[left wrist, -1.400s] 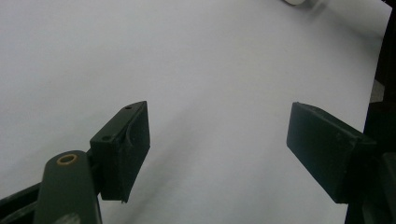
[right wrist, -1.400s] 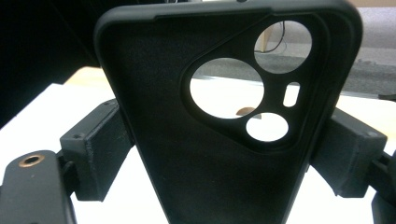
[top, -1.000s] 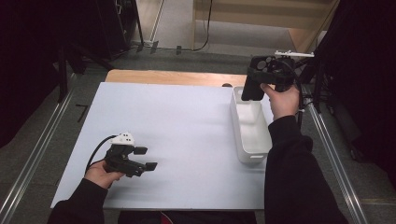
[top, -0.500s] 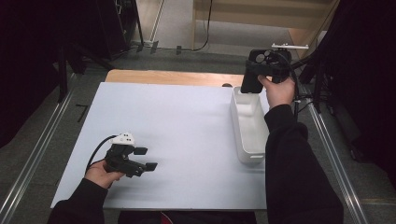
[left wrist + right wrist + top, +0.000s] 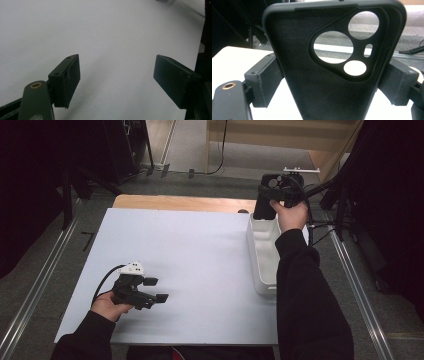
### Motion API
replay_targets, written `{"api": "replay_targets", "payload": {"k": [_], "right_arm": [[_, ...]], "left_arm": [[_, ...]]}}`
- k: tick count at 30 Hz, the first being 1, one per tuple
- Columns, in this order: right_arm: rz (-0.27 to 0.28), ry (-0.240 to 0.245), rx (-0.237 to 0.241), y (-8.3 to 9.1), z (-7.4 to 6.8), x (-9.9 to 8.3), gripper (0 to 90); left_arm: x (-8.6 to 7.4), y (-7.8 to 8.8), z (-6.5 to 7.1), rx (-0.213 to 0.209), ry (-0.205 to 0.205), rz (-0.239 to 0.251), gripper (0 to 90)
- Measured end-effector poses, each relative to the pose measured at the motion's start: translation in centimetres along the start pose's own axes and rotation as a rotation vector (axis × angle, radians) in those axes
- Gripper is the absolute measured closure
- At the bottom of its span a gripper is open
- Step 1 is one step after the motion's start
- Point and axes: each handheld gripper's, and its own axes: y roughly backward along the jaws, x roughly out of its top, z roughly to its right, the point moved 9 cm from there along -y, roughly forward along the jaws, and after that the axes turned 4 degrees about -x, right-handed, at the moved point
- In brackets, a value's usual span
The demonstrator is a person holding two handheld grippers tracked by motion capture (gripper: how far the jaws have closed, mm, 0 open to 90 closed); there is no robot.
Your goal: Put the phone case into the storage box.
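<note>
Right gripper (image 5: pixel 329 85), fingers clamped on a black phone case (image 5: pixel 332 62), carries it above the white bin (image 5: pixel 265 255); left gripper (image 5: pixel 150 290) fingers apart, idle.

floor (image 5: pixel 190 150): grey | curtains (image 5: pixel 30 180): black | table (image 5: pixel 180 202): wood edge

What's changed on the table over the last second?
The right tongs, shut on the black phone case, have drifted left across the high view and slightly lower, to the far end of the white bin. Nothing was picked up or released. The left tongs stayed put, open over the white table.
</note>
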Motion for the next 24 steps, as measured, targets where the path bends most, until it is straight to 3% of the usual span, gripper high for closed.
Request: {"api": "replay_targets", "payload": {"k": [24], "right_arm": [[-0.009, 0.012, 0.003, -0.9, -0.29, -0.89, 12.0]], "left_arm": [[-0.04, 0.03, -0.08, 0.003, 0.0, -0.006, 21.1]]}}
